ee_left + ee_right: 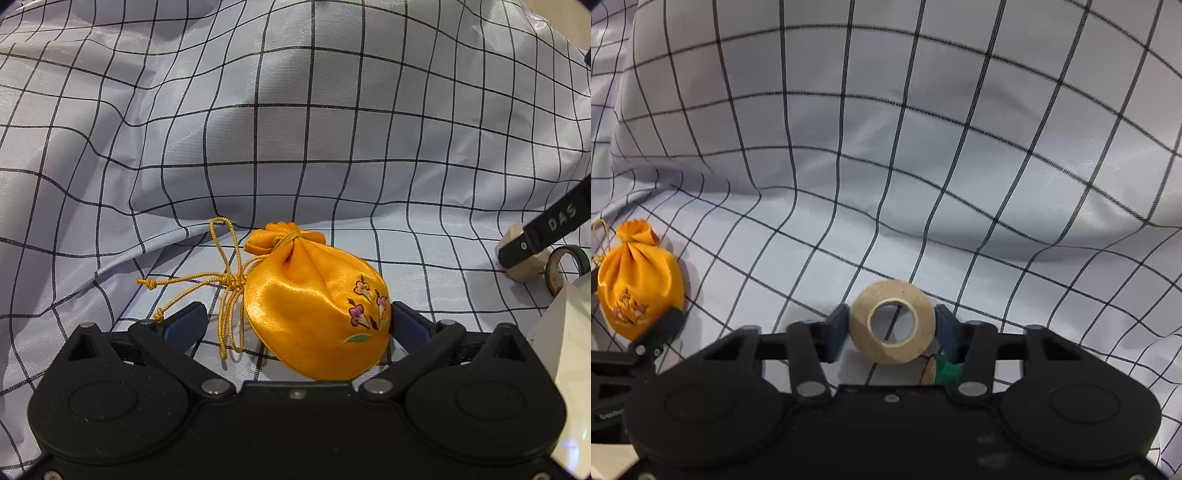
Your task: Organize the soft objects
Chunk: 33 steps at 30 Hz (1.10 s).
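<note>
An orange satin drawstring pouch (314,310) with embroidered flowers lies on the checked cloth (258,129), its gold cord trailing left. My left gripper (295,317) is open around it: the right finger sits close against the pouch and the left finger stands apart by the cord. In the right wrist view, my right gripper (892,321) is shut on a beige tape roll (892,321) standing on edge, with both pads pressed to its sides. The pouch (639,284) shows at the far left there.
A green tape roll (945,371) lies just behind the beige one, also seen as the green tape roll (565,266) at the right edge. A white sheet (569,350) lies at lower right. The cloth rises in rumpled folds behind.
</note>
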Motion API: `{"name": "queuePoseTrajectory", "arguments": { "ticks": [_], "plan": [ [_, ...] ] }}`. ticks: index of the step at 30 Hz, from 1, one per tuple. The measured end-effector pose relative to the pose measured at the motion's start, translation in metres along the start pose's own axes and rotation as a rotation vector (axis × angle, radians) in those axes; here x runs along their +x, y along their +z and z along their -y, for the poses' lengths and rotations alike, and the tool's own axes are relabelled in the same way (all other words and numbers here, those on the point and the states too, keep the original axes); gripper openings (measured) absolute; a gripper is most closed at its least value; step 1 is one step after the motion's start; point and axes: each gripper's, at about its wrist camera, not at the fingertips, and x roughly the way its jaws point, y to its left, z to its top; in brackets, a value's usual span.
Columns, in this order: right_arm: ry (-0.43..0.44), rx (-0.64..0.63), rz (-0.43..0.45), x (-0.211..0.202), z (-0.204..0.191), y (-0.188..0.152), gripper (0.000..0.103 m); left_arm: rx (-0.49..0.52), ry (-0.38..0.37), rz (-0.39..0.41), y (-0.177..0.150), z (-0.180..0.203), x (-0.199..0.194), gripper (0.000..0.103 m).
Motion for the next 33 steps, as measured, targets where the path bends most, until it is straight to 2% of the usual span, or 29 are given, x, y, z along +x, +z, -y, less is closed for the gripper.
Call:
{"name": "queuePoseTrajectory", "arguments": {
  "ticks": [6, 10, 16, 17, 20, 24, 26, 30, 31, 33],
  "plan": [
    [0.019, 0.015, 0.079, -0.012, 0.01, -0.006, 0.048, -0.008, -0.006, 0.007, 0.001, -0.001, -0.002, 0.1],
    [0.025, 0.034, 0.098, -0.024, 0.014, -0.008, 0.048, -0.028, -0.012, 0.016, 0.001, -0.004, -0.002, 0.099],
    [0.042, 0.041, 0.11, -0.041, 0.014, -0.009, 0.048, -0.047, -0.021, 0.029, 0.001, -0.008, -0.003, 0.089],
    [0.043, 0.042, 0.111, -0.042, 0.014, -0.009, 0.048, -0.047, -0.035, 0.031, 0.001, -0.009, -0.004, 0.084],
    [0.049, 0.044, 0.111, -0.054, 0.015, -0.009, 0.048, -0.054, -0.058, 0.031, 0.0, -0.01, -0.005, 0.082],
    [0.059, 0.059, 0.108, -0.07, 0.015, -0.007, 0.048, -0.04, -0.083, 0.028, -0.002, -0.01, -0.006, 0.072],
    [0.062, 0.054, 0.109, -0.079, 0.012, -0.007, 0.048, -0.041, -0.088, 0.024, -0.002, -0.011, -0.005, 0.072],
    [0.062, 0.05, 0.109, -0.087, 0.006, -0.008, 0.048, -0.012, -0.085, 0.003, -0.001, -0.009, -0.004, 0.074],
    [0.064, 0.051, 0.107, -0.088, 0.004, -0.008, 0.048, 0.009, -0.076, -0.013, -0.001, -0.008, -0.002, 0.078],
    [0.064, 0.054, 0.098, -0.087, 0.002, -0.009, 0.048, 0.046, -0.055, -0.052, 0.001, -0.004, 0.001, 0.095]
  ]
}}
